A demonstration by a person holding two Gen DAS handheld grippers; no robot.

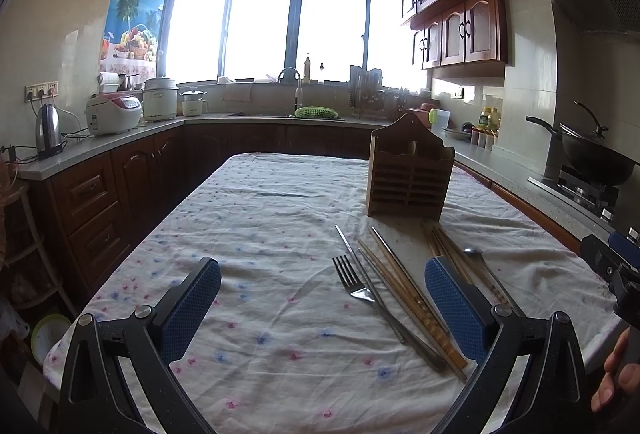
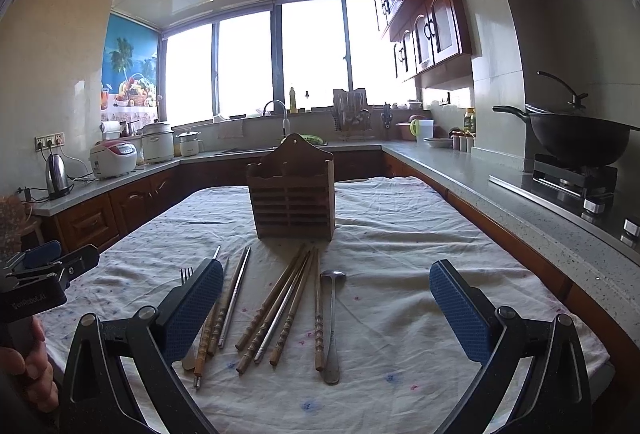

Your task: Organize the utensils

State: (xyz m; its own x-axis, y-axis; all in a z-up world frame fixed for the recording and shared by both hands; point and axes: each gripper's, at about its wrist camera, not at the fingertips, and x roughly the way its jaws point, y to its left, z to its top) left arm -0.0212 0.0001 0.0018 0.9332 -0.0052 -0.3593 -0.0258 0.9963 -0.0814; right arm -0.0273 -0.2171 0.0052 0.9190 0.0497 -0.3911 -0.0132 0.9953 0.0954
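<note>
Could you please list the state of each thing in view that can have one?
Left tongs: open, empty, above the cloth.
Right tongs: open, empty.
Wooden utensil holder: upright, no utensils seen in it.
Fork: lying flat on the tablecloth.
Wooden chopsticks: loose, lying flat.
Metal chopsticks: lying flat.
Spoon: lying flat, bowl toward the holder.
Wok: on the stove.

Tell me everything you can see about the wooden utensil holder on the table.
The holder is a dark brown wooden box with an arched back panel that has a small hanging hole near its top. Its front is slatted, with horizontal slots in columns. It stands upright on the floral tablecloth, beyond the row of chopsticks, apart from them. Nothing visibly sticks out of it, and neither hand-held gripper touches it.
</note>
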